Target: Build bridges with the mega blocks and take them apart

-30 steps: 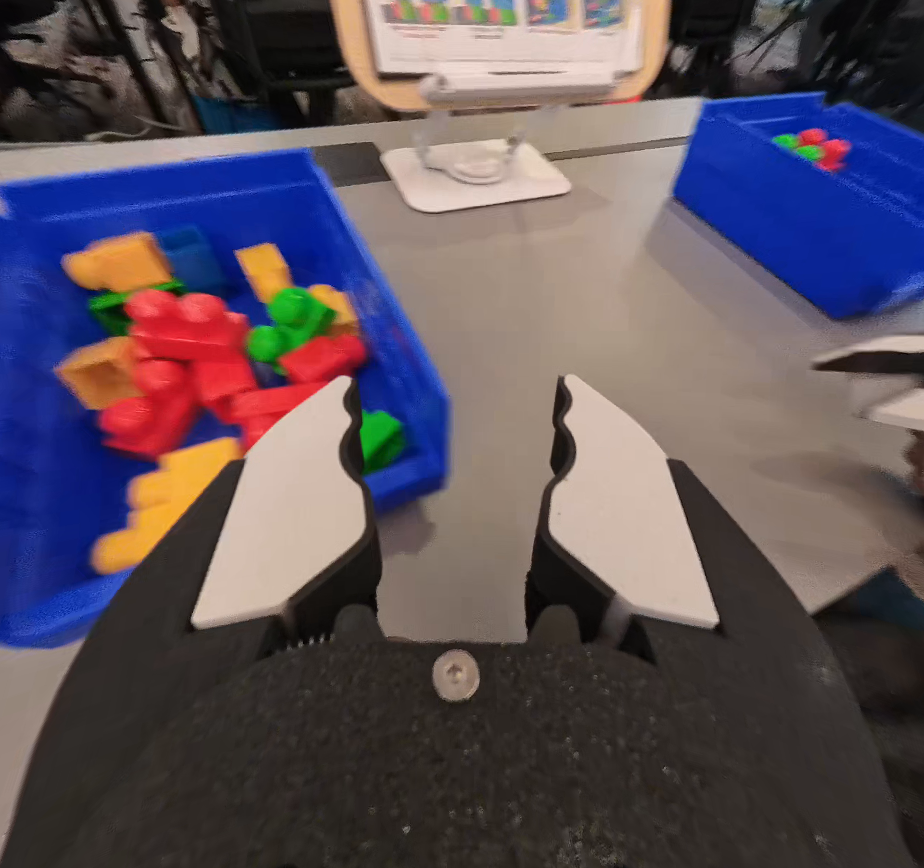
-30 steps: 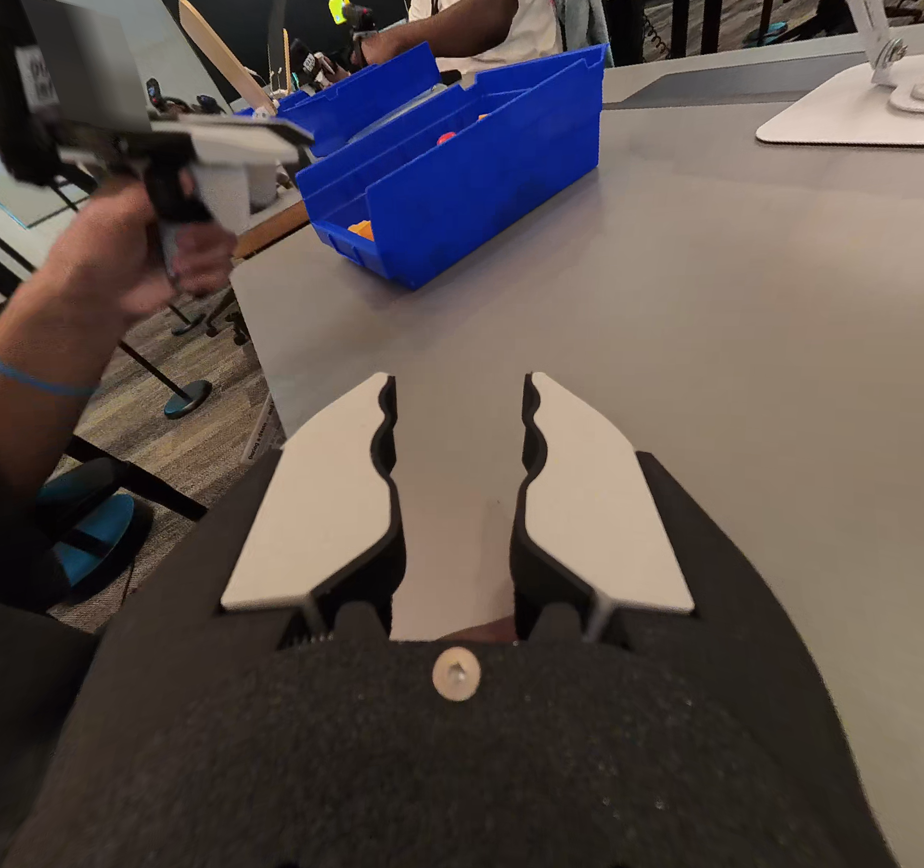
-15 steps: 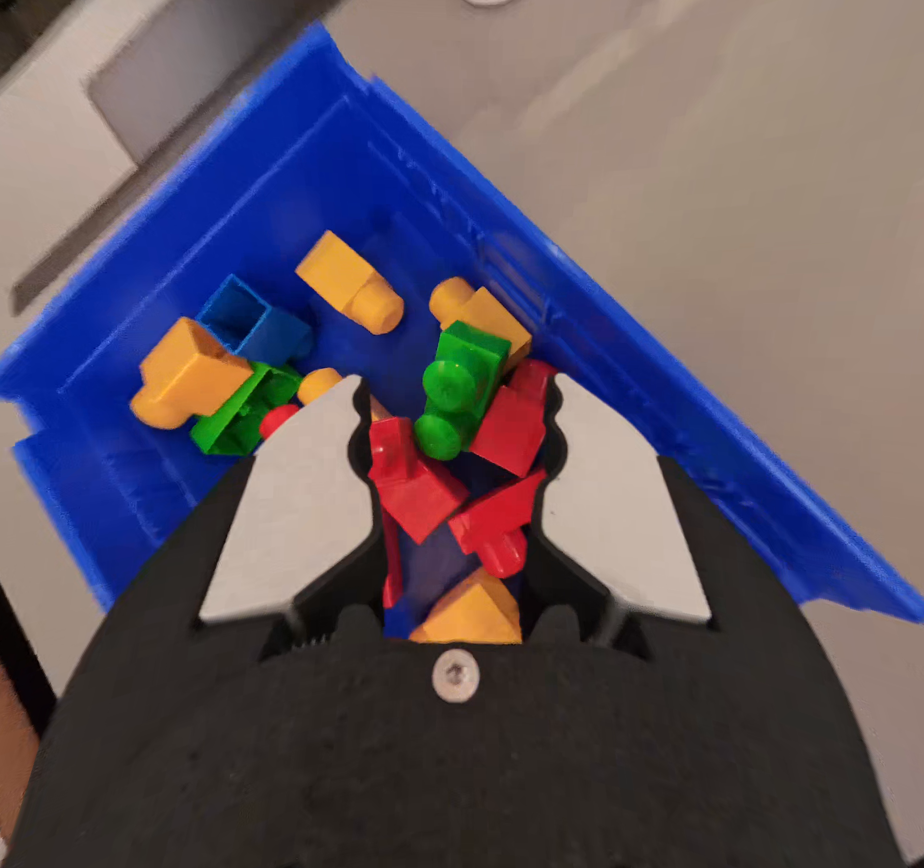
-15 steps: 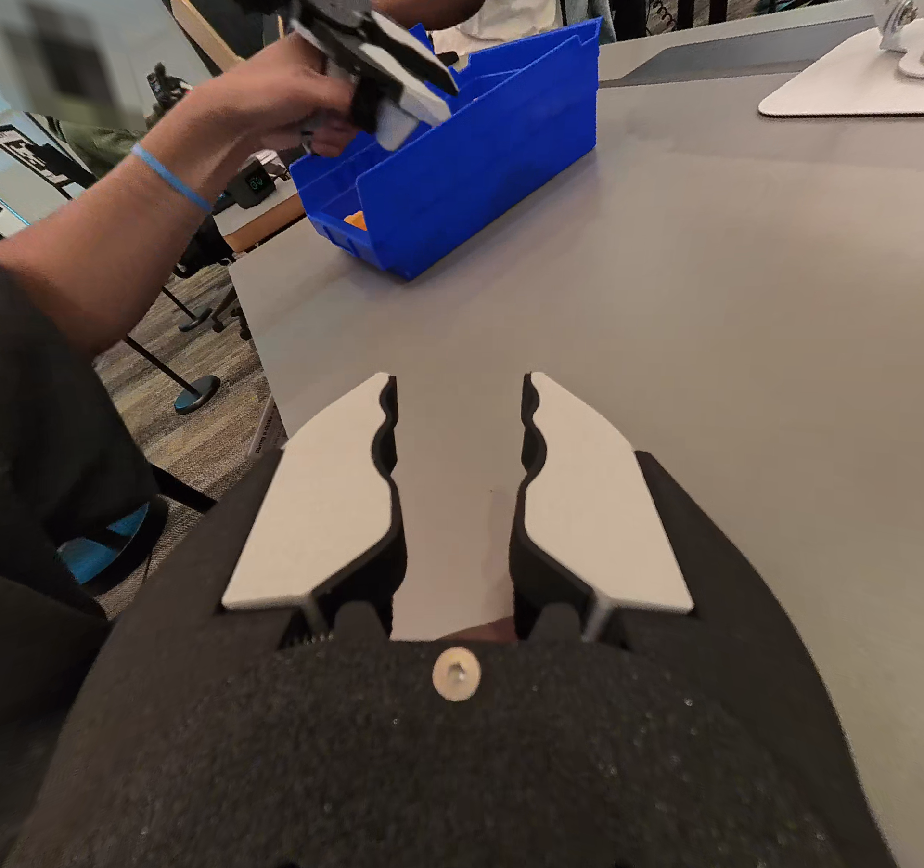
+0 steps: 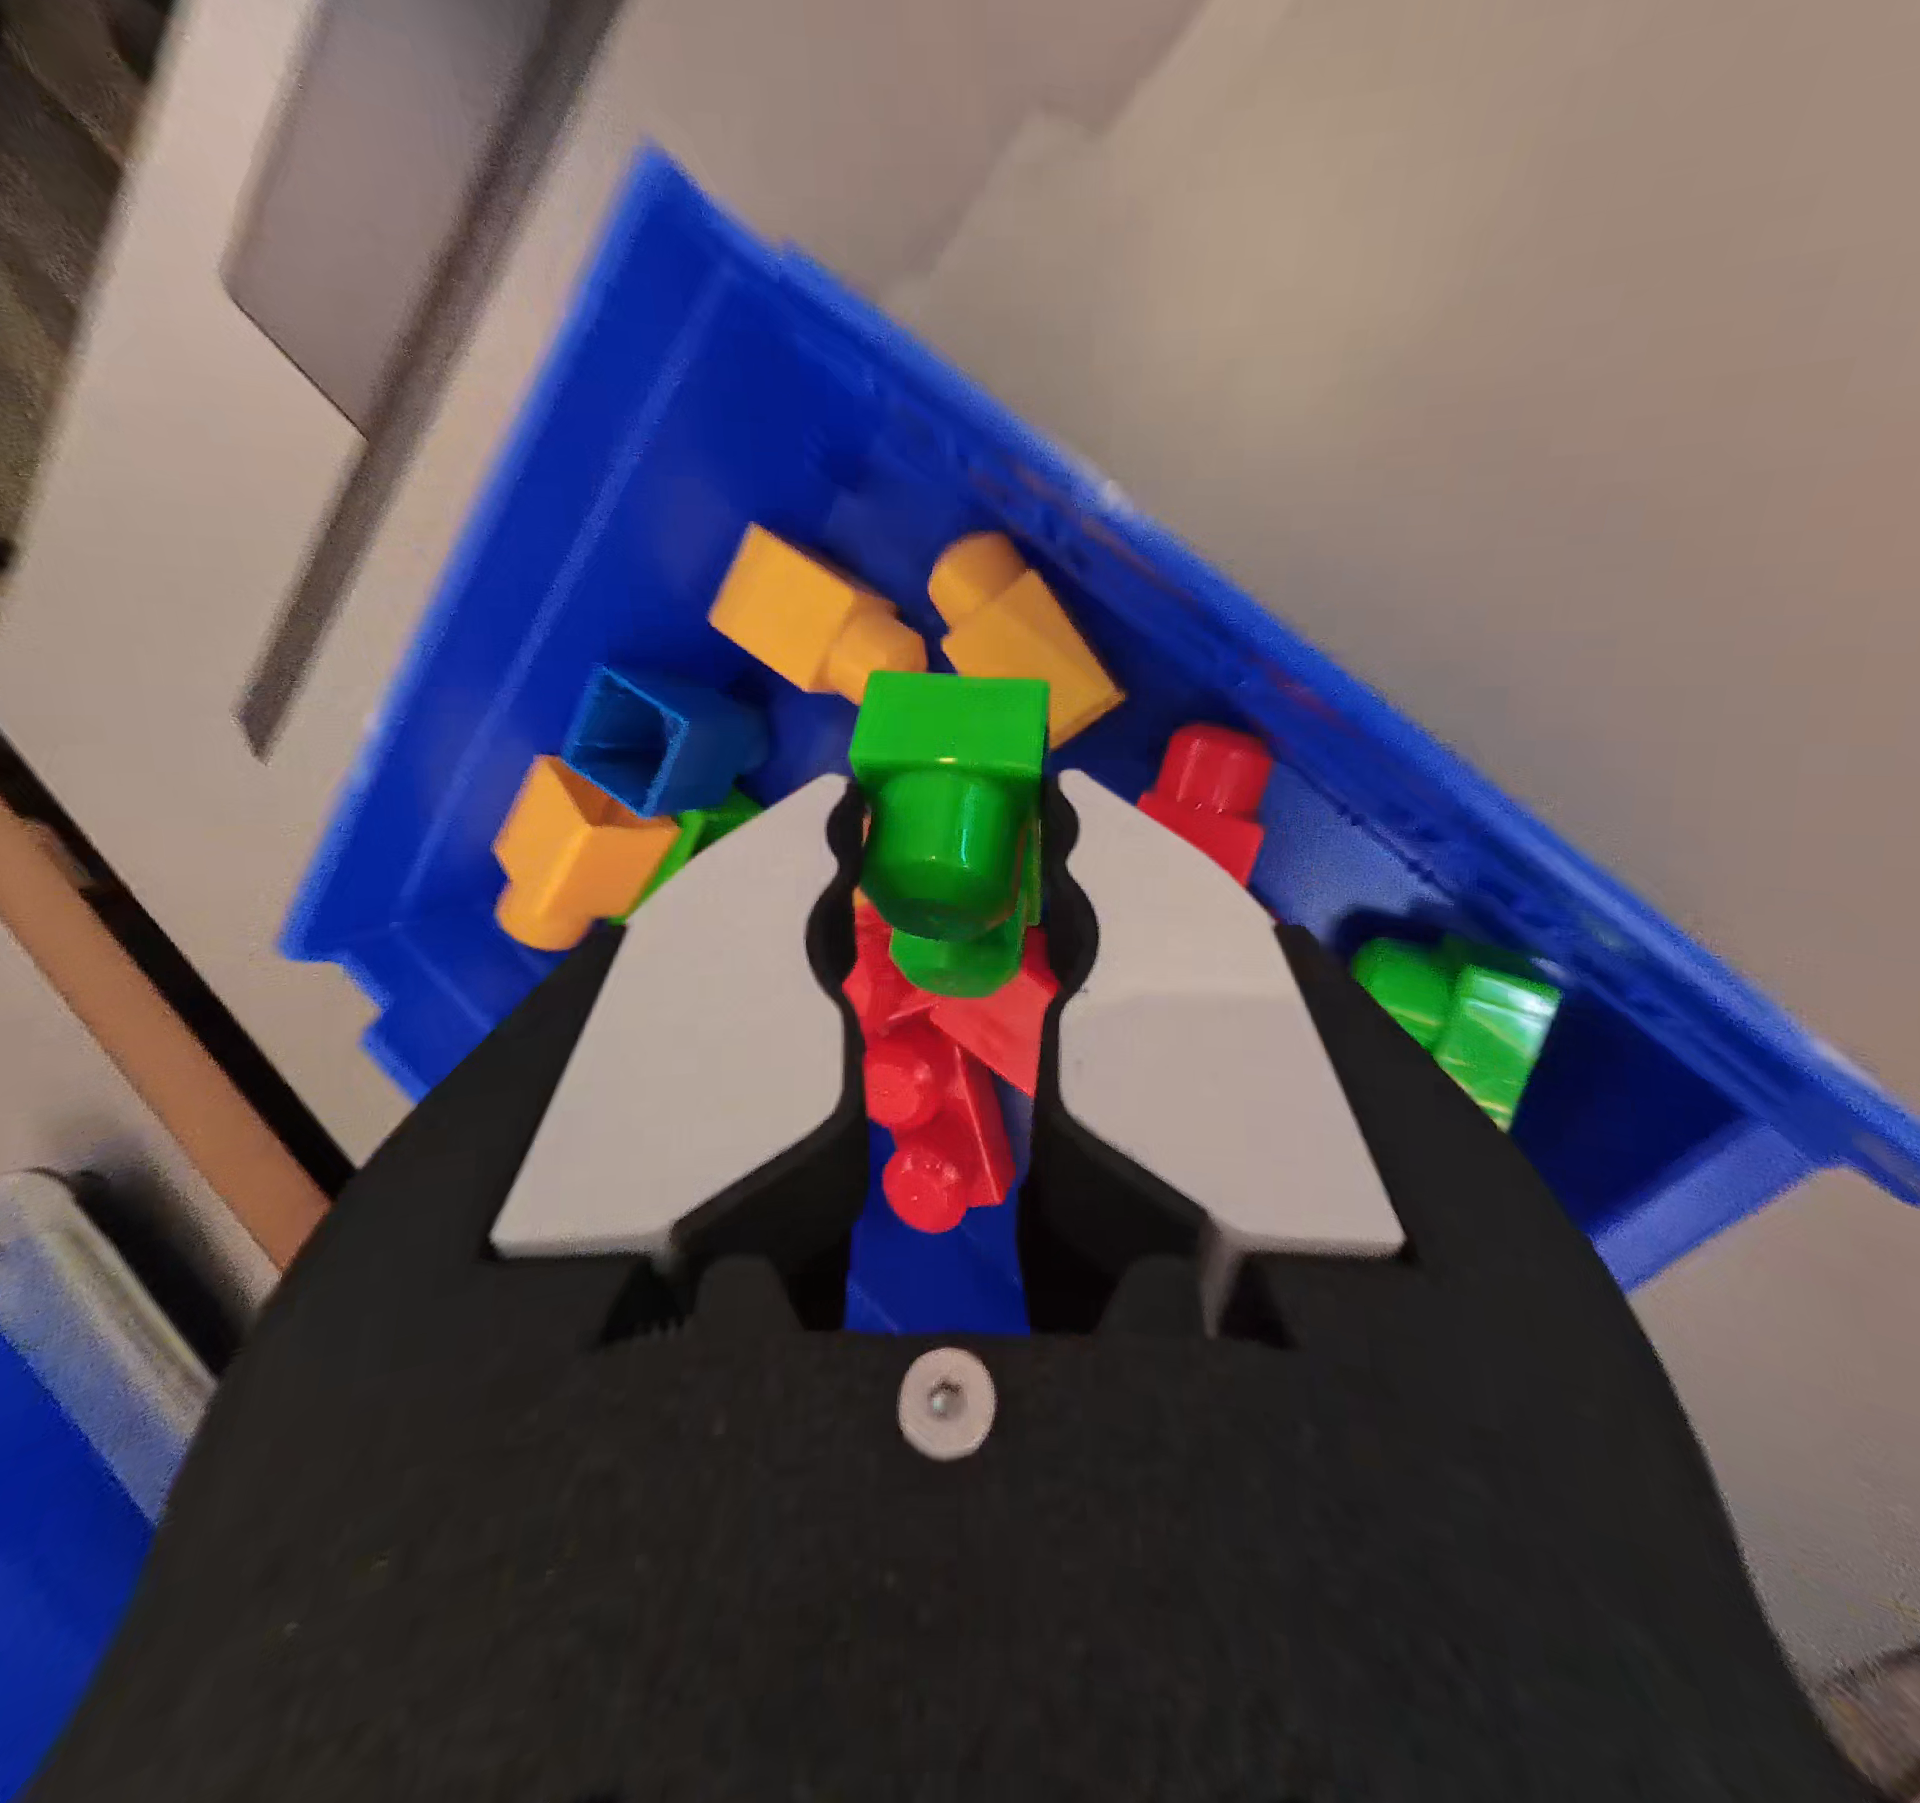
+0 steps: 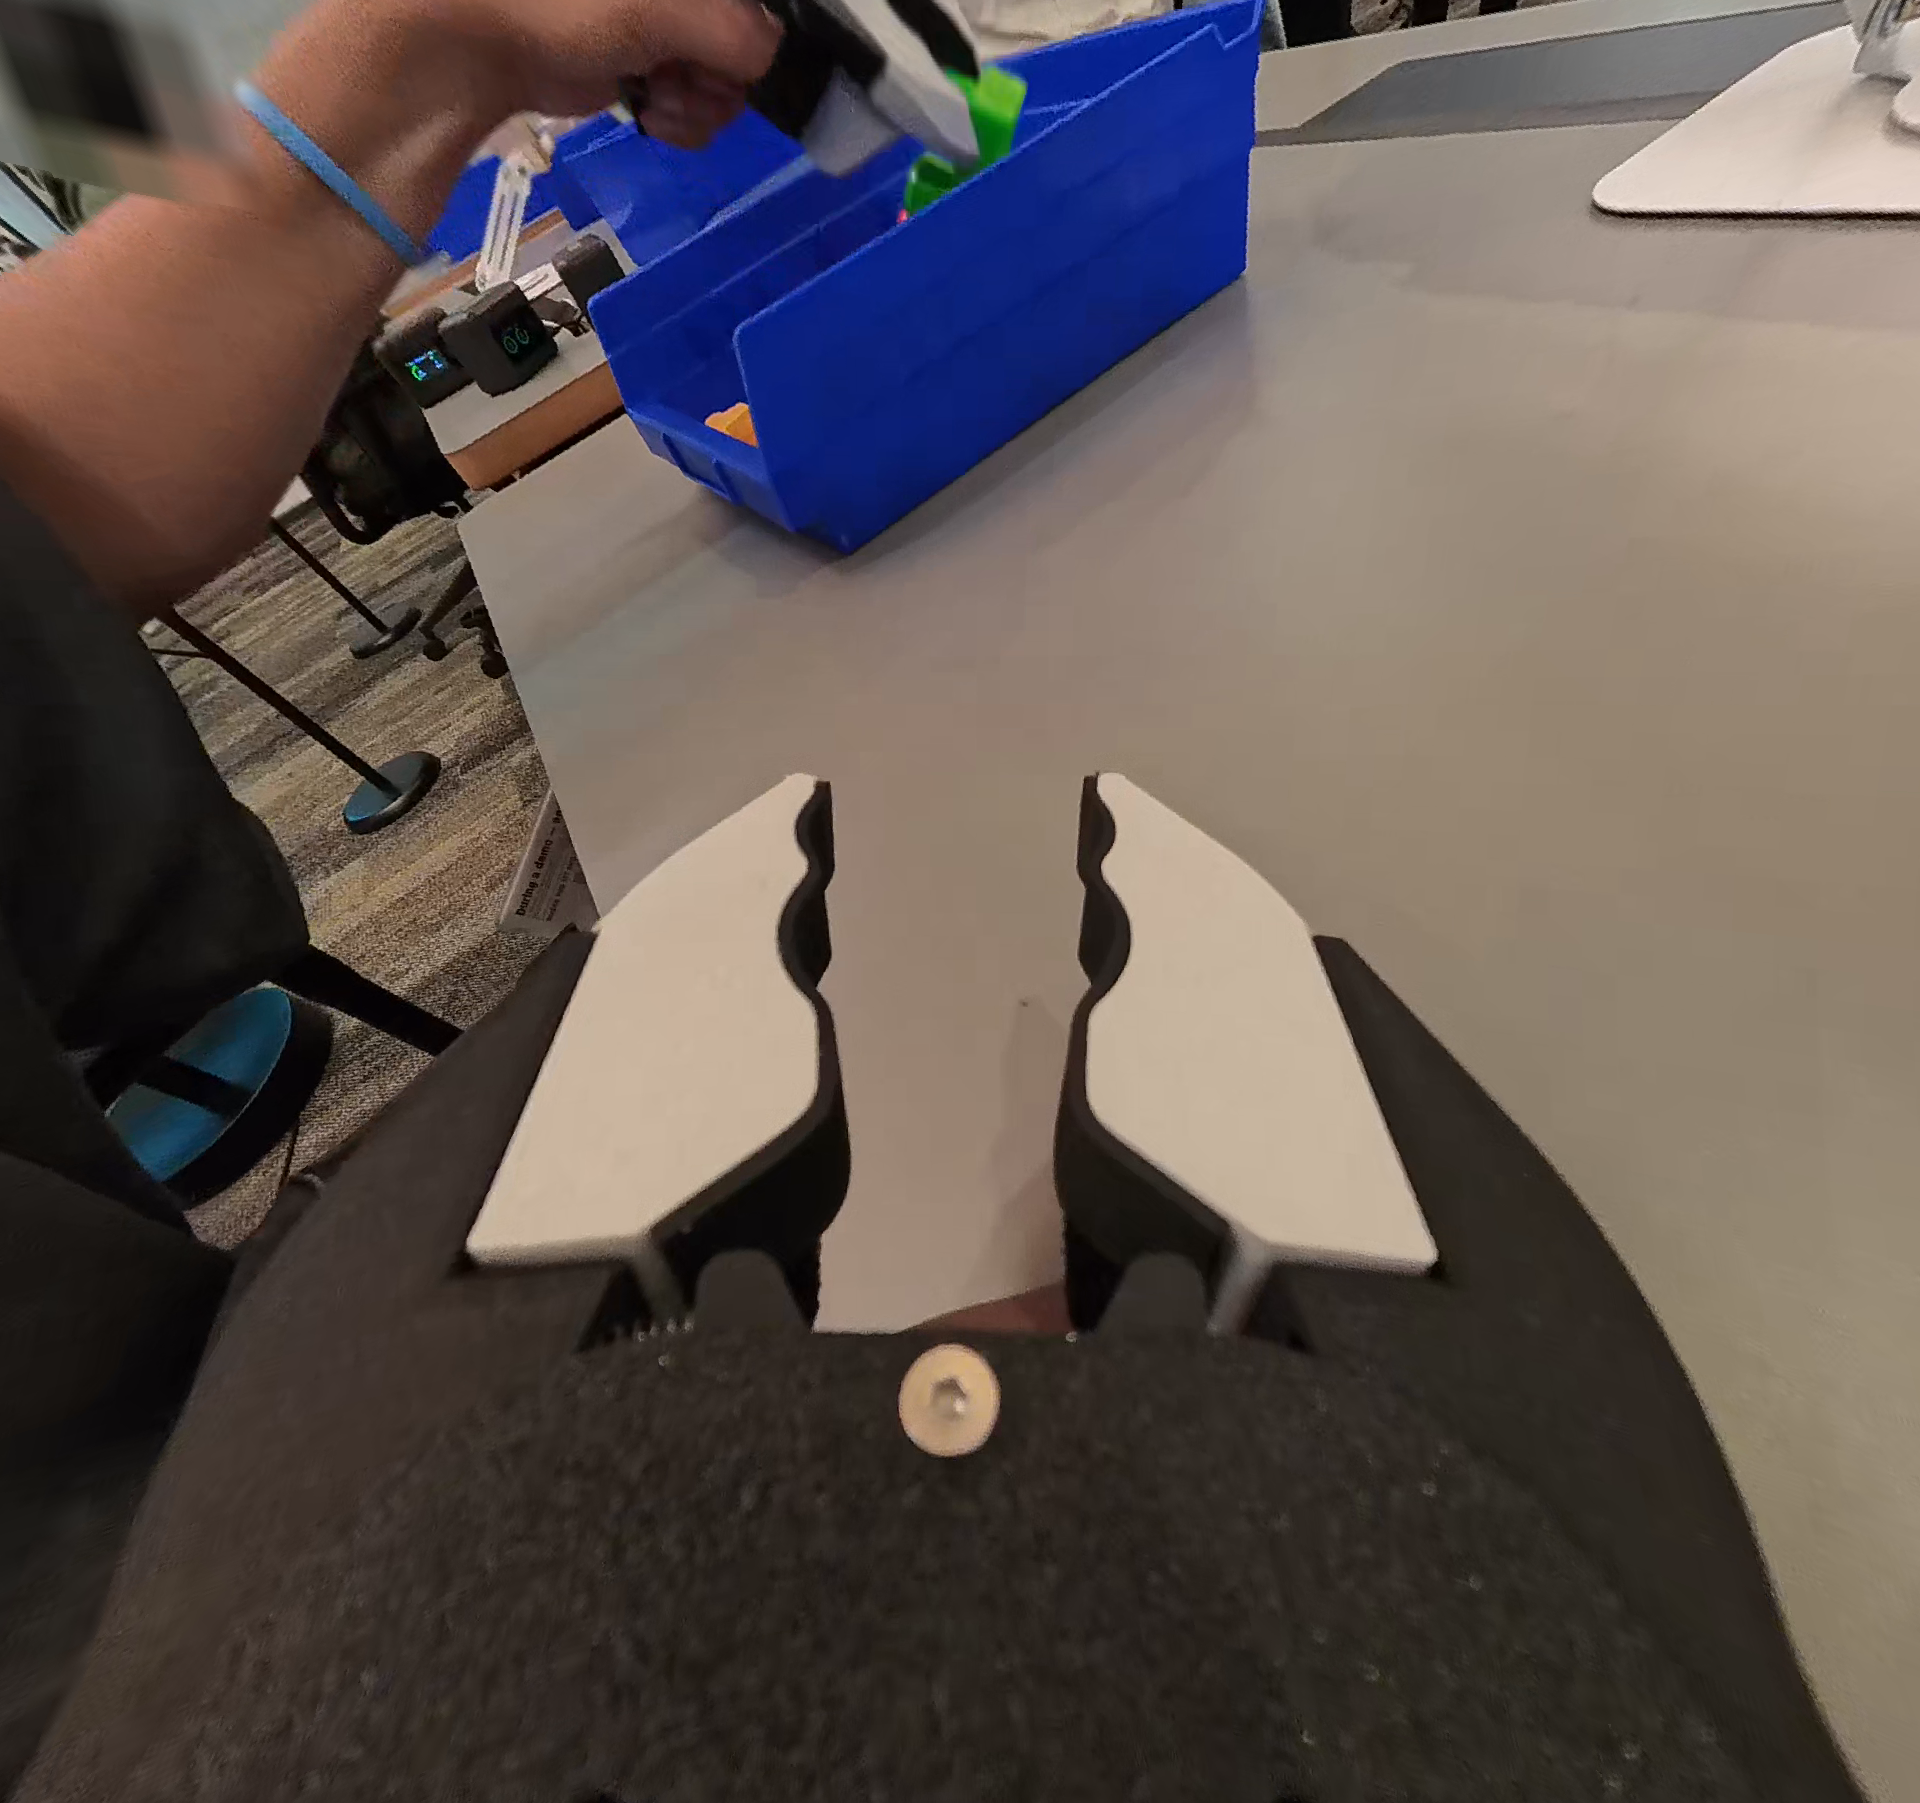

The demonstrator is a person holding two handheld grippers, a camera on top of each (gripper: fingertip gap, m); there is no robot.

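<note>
The left tongs (image 5: 951, 797) are closed to a narrow gap around a green block (image 5: 951, 818), pinching it by its sides near the tips. The block sits lifted above the blue bin (image 5: 665, 548), its long axis running along the fingers: the square body points away from the tongs, its two round studs face back toward the camera. Below it in the bin lie red blocks (image 5: 940, 1099), three yellow blocks (image 5: 805, 610), a blue block (image 5: 649, 740) and another green block (image 5: 1470, 1015). The bin rests on the grey bench (image 6: 1455, 610). The right tongs (image 6: 956, 818) hover over bare bench well apart from the bin, moderately open and holding nothing.
</note>
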